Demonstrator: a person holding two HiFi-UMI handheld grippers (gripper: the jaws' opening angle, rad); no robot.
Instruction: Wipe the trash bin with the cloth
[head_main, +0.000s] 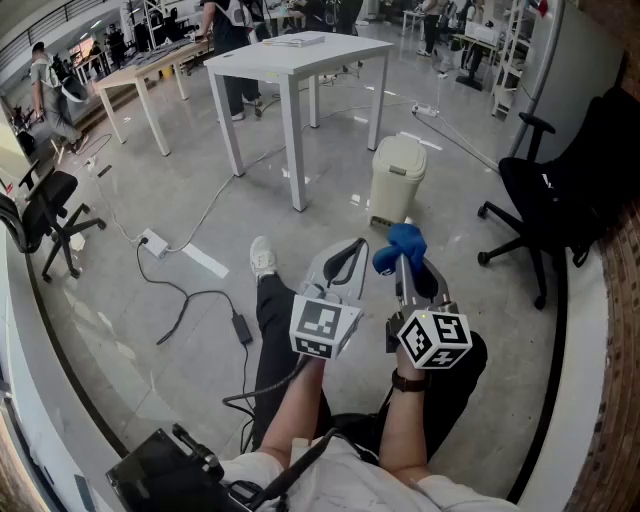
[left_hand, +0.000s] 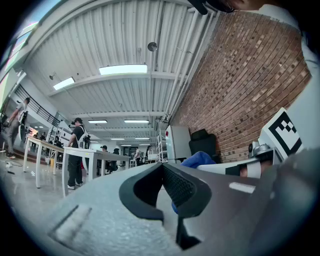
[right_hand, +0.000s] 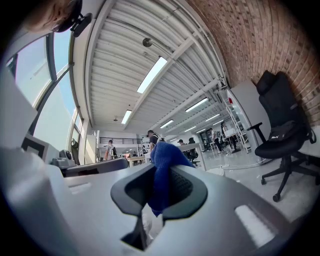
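Cloth (head_main: 398, 246) stands bunched upright in right tool (right_hand: 160, 175).

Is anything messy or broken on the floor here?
Nothing looks broken or spilled. A loose black charger cable and a white power strip trail across the grey floor, which looks untidy. The cream lidded trash bin stands upright.

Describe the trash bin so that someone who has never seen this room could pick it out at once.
Find the white table in the middle of the grey floor. Just right of its nearest leg, between the table and the black office chair, stands the trash bin. It is the only low, cream-coloured container with a rounded lid.
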